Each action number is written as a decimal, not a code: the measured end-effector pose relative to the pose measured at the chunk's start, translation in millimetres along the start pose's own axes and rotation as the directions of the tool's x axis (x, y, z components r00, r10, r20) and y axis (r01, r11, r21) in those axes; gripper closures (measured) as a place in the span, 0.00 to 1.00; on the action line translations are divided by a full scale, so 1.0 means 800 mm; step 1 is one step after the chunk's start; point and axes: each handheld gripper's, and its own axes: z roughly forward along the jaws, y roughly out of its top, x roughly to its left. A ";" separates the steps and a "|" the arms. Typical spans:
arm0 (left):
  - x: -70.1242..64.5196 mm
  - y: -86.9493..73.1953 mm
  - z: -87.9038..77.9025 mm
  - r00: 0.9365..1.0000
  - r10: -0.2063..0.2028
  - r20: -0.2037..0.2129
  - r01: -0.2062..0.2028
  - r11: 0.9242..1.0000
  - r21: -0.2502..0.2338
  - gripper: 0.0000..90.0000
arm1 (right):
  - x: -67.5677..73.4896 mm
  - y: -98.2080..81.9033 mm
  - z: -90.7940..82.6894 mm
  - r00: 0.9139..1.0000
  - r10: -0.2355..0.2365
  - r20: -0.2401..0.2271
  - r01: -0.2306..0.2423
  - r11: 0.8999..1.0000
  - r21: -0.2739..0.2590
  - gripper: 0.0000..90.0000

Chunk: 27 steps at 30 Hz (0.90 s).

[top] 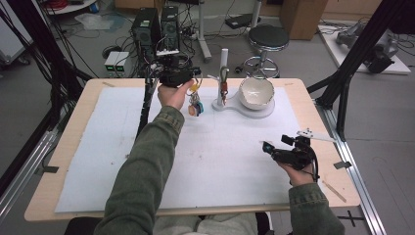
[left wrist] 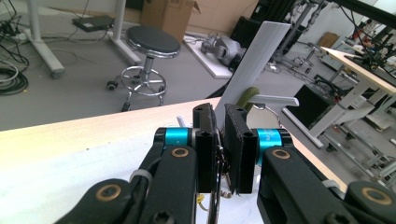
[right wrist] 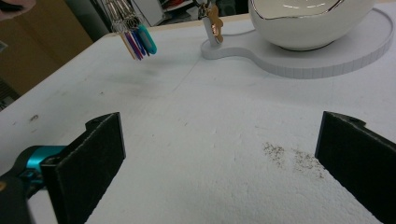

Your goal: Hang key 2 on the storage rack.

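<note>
Your left gripper (top: 192, 73) pinches the key bunch (top: 195, 104) aloft; carry it right, level, to the stand's hook (top: 223, 77). Right gripper (top: 274, 152) gapes empty.

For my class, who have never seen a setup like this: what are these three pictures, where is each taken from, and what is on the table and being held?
There is no robot here. A person sits at a table holding a two-jaw gripper in each hand. The high view looks down from above; each of the other two pictures comes from a camera riding on one gripper.

The left gripper is raised near the far edge, its jaws pinched on a bunch of keys with coloured tags that dangles above the white mat. The right gripper hovers low over the mat, jaws wide apart, holding nothing.

On the mat stands a white stand with an upright post. A white bowl sits on its base, and another set of keys hangs from the post's arm.
</note>
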 end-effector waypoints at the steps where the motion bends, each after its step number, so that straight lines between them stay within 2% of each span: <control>1: 0.000 0.001 0.002 1.000 0.005 0.000 -0.005 1.000 0.005 0.92 | 0.000 0.000 0.000 1.000 -0.003 0.002 0.003 1.000 0.002 0.01; 4: 0.001 0.000 0.007 1.000 -0.005 0.003 0.005 1.000 -0.002 0.92 | 0.000 0.000 0.000 1.000 -0.003 0.003 0.003 1.000 0.005 0.01; 12: 0.011 -0.003 0.020 0.999 -0.023 -0.033 0.024 1.000 0.002 0.92 | 0.001 0.000 0.002 1.000 -0.002 -0.003 0.002 1.000 0.004 0.01; 15: 0.009 -0.001 0.026 0.999 -0.016 -0.036 0.017 1.000 0.005 0.92 | 0.001 0.000 0.002 1.000 0.000 -0.005 0.000 1.000 0.003 0.01; 17: 0.005 0.001 0.030 0.999 -0.021 -0.027 0.021 1.000 0.002 0.92 | 0.001 0.000 0.002 1.000 0.002 -0.007 -0.002 1.000 0.001 0.01; 23: 0.000 0.007 0.040 0.999 -0.039 -0.036 0.039 0.999 -0.006 0.92 | 0.000 0.000 0.002 1.000 0.002 -0.014 -0.002 1.000 0.000 0.01; 25: -0.002 0.008 0.044 0.999 -0.033 -0.040 0.033 0.999 -0.004 0.92 | 0.000 0.000 0.002 1.000 0.005 -0.014 -0.005 1.000 0.002 0.01; 27: -0.001 0.008 0.048 0.998 -0.048 -0.035 0.047 0.999 -0.016 0.92 | 0.000 0.000 0.001 1.000 0.001 -0.015 -0.001 1.000 0.000 0.01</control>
